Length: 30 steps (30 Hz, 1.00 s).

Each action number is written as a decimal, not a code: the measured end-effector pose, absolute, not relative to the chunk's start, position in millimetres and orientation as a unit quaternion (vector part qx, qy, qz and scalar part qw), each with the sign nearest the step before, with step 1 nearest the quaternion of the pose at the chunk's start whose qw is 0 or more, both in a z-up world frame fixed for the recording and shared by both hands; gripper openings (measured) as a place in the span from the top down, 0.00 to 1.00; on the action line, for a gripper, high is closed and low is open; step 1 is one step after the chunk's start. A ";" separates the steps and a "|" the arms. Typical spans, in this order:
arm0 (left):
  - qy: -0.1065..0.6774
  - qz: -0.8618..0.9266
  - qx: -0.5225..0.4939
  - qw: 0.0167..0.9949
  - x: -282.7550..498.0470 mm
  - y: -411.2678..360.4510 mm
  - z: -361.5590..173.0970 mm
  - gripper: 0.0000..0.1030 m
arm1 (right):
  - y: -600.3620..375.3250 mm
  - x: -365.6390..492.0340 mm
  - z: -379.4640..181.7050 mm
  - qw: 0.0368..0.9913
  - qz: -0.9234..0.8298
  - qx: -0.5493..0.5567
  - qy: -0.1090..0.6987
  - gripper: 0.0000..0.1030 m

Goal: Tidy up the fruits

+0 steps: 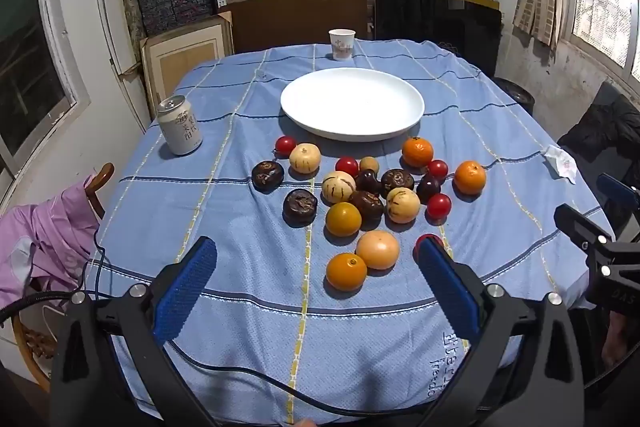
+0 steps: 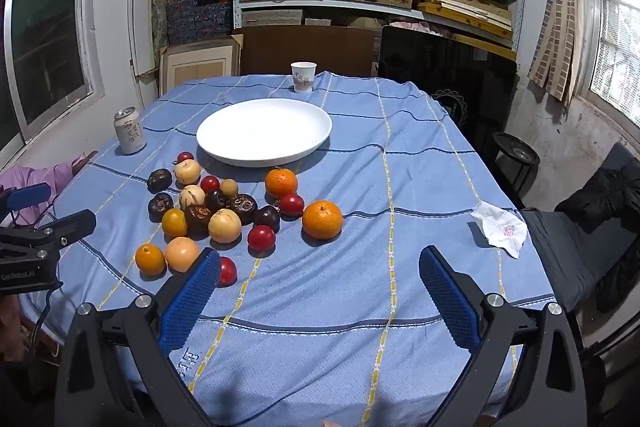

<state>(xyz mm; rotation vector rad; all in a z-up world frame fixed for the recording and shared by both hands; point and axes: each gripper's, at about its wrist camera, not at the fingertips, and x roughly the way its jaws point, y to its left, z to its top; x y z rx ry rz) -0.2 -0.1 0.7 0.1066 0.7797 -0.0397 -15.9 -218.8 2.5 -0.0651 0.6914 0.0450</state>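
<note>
A pile of fruits (image 1: 368, 191) lies on the blue tablecloth in front of an empty white plate (image 1: 352, 103): oranges, red tomatoes, pale striped melons and dark brown fruits. My left gripper (image 1: 316, 251) is open and empty, hovering just before the nearest orange (image 1: 346, 271) and a pinkish fruit (image 1: 377, 249). In the right wrist view the fruits (image 2: 224, 211) lie to the left, the plate (image 2: 264, 131) behind them. My right gripper (image 2: 320, 263) is open and empty, right of the pile, with a red tomato (image 2: 226, 271) by its left finger.
A drink can (image 1: 179, 125) stands at the left edge of the table and a paper cup (image 1: 341, 44) at the far edge. A crumpled tissue (image 2: 500, 227) lies at the right. A chair with pink cloth (image 1: 48, 239) stands left of the table.
</note>
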 end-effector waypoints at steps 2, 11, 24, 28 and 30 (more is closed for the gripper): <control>0.380 -0.018 0.052 0.923 0.4 -0.9 0.3 0.04 | -218.8 -15.9 2.4 0.940 0.021 -0.032 0.339 0.03; 0.377 -0.009 0.040 0.925 0.4 5.7 -0.3 0.04 | -217.5 -16.3 2.1 0.941 0.022 -0.031 0.338 0.03; 0.380 -0.005 0.034 0.924 1.8 12.0 -2.7 0.04 | -207.9 -19.1 -2.8 0.941 0.027 -0.033 0.336 0.03; 0.381 -0.002 0.032 0.924 2.1 13.0 -2.9 0.04 | -210.3 -16.4 -0.3 0.939 0.029 -0.032 0.340 0.03; 0.381 -0.002 0.032 0.924 2.3 13.8 -3.5 0.04 | -209.9 -16.3 -0.7 0.940 0.029 -0.034 0.339 0.03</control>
